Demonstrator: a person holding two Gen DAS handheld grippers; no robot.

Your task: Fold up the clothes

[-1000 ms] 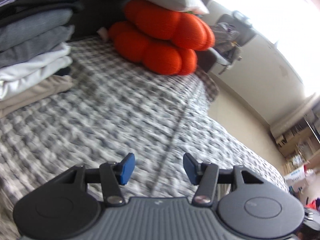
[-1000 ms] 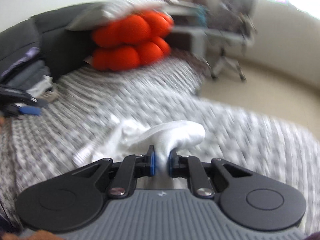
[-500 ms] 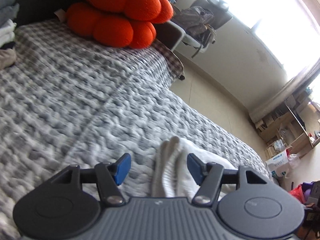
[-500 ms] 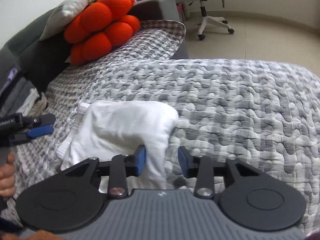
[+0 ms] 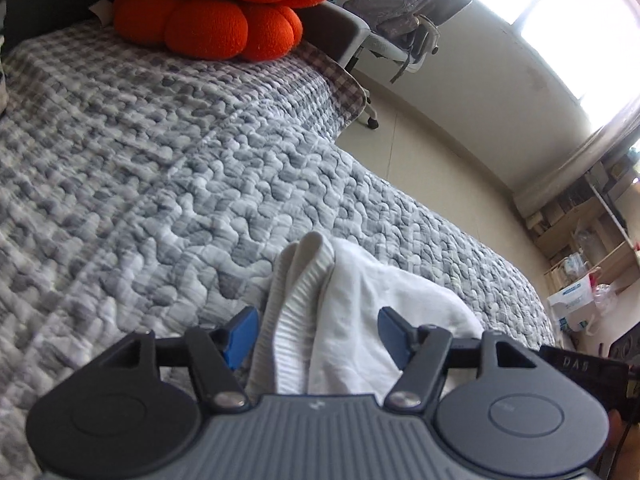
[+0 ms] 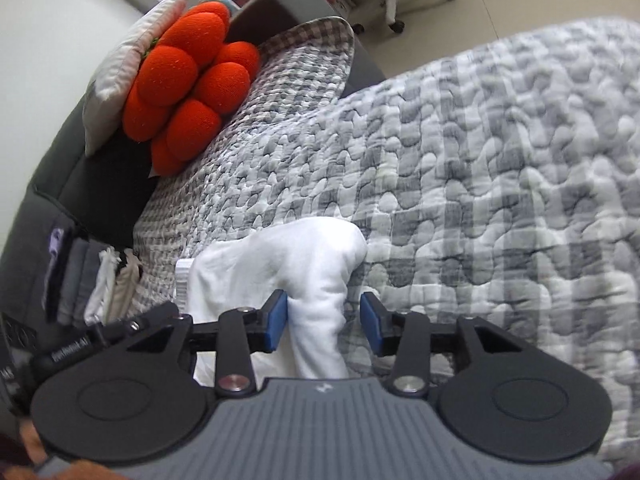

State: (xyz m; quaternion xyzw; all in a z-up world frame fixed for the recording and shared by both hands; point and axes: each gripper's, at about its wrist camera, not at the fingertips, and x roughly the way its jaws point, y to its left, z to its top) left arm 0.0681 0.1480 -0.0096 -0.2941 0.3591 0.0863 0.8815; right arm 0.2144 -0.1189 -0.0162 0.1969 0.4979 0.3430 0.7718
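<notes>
Both tongs stood open over a white garment point(image 5: 352, 296) on the quilted bed point(image 5: 168, 184) as we worked through the folding. The left tongs point(image 5: 316, 330) had just been opening, their blue pads well apart with the garment's ribbed edge point(image 5: 298, 300) lying loose between them, gripped by neither. The right tongs point(image 6: 323, 322) had also just been opening: a soft hump of the same white cloth point(image 6: 304, 264) stood between their pads, one pad touching it, the other clear of it, so we judged nothing was held.

The garment lay crumpled near the edge of the bed, below the orange cushion point(image 6: 188, 84). It looked light, limp and thick enough to hold a rounded fold, so we judged it would sag wherever it was not supported and would slide little on the bumpy quilt. The ribbed edge seemed the firmer place to pinch, with the second hold on an opposite edge or corner rather than on the puffy middle.

We saw no basket or bin. A stack of folded clothes point(image 6: 94, 280) sat on the bed by the dark headboard point(image 6: 80, 168), well apart from the garment.
</notes>
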